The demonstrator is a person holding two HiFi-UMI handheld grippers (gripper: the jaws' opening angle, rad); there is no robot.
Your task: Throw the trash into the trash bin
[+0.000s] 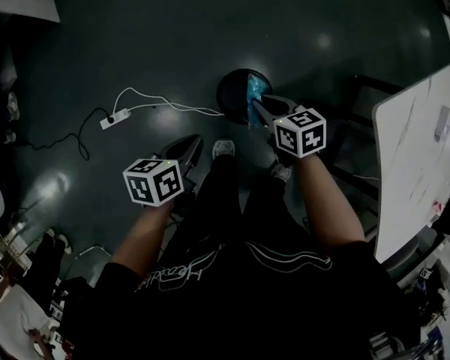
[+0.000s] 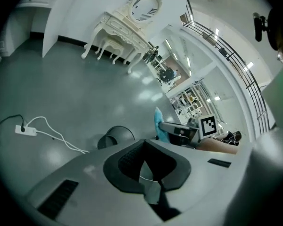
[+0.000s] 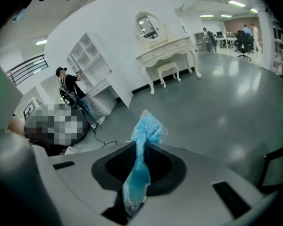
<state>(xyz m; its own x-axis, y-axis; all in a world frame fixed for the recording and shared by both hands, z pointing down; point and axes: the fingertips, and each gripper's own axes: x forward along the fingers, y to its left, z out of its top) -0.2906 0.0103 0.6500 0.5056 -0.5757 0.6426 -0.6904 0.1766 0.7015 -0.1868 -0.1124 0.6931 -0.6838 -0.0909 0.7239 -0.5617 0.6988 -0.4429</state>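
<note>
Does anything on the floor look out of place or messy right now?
The white power strip and its cable sprawl loose across the floor left of the trash bin, a possible trip hazard. Nothing looks spilled or damaged.

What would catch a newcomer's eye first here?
The bright blue bag pinched in the right gripper, close to a dark round bin on the floor. Then the black-and-white marker cube on the left gripper, and a white power strip left of the bin.

Dark, glossy floor (image 1: pixel 172 36)
Carries a black trash bin (image 1: pixel 232 96) and, left of it, a white power strip (image 1: pixel 115 118) trailing a white cable (image 1: pixel 165 105).
</note>
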